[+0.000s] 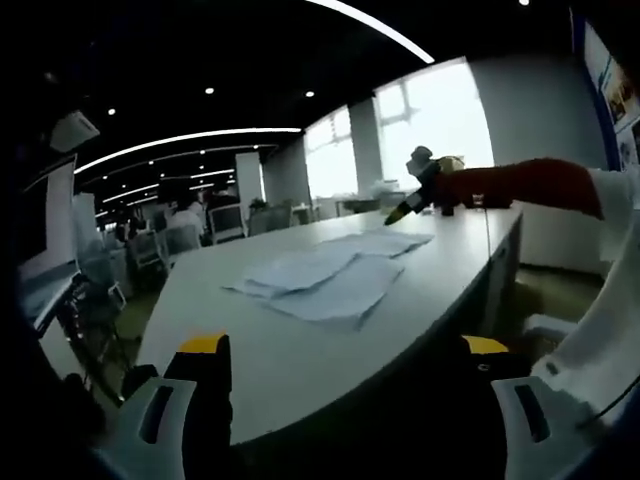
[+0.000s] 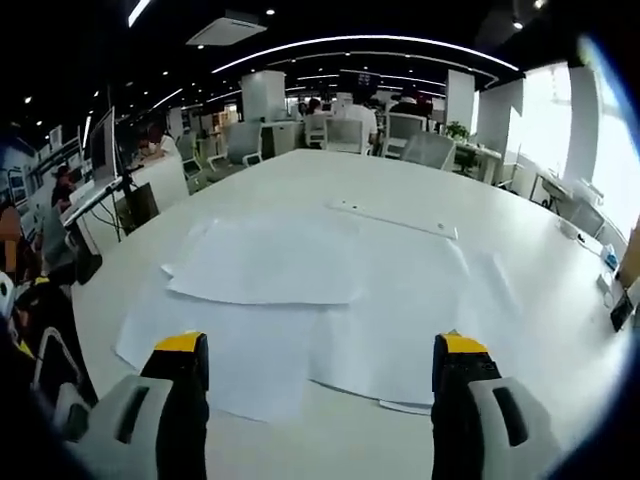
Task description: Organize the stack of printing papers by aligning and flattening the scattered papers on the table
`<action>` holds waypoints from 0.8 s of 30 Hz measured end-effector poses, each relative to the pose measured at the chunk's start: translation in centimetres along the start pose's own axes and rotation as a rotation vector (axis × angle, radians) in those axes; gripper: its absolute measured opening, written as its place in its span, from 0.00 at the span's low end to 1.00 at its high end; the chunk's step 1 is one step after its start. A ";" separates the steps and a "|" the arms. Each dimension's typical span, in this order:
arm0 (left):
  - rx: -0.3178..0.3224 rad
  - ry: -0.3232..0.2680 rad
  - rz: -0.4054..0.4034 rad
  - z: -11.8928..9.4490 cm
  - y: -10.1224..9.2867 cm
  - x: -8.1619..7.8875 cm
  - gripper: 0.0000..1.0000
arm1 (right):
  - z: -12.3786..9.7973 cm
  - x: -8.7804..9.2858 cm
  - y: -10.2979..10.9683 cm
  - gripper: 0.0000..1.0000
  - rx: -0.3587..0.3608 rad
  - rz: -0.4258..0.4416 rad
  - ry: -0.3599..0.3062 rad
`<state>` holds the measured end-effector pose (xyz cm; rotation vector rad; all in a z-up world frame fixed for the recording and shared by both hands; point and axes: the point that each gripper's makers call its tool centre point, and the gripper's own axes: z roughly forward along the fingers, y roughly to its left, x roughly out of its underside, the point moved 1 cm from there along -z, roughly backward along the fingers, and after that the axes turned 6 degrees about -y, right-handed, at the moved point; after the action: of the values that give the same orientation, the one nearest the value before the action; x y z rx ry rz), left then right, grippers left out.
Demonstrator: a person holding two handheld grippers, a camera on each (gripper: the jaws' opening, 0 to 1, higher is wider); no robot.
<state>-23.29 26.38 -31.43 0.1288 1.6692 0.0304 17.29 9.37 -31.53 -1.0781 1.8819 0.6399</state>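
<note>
Papers (image 2: pixel 300 300) fanned loose on worktop (image 2: pixel 520 250): thin, limp, slippery; pinch overhanging edges just ahead of right claw (image 2: pixel 320 395), spread empty; left claw (image 1: pixel 345 385) likewise spread.

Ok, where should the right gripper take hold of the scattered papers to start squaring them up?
Probably at the near edge of the scattered papers, coming in low and flat from the right gripper's own side. The sheets lie flat and overlapping on the table, so only their edges give the open jaws anything to pinch or push; the near corner that juts out looks like the easiest start.
</note>
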 end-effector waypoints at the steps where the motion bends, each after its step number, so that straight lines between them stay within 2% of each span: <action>1: 0.000 0.003 0.001 0.1 0.0 0.0 0.95 | 0.0 -0.1 0.1 0.88 -0.004 -0.002 0.000; 7: -0.005 0.013 -0.001 1.0 0.9 -0.2 0.95 | 0.0 0.0 -0.4 0.87 0.007 -0.002 0.003; 15: 0.005 0.016 -0.013 4.2 2.8 -0.7 0.94 | 0.3 0.1 -0.6 0.87 0.003 0.000 0.010; 24: -0.018 0.021 -0.048 7.6 5.4 0.1 0.94 | 0.8 0.6 -0.9 0.87 -0.007 -0.011 0.017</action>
<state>-15.35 31.33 -31.77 0.0746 1.6919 0.0104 18.26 9.28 -32.50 -1.1009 1.8888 0.6333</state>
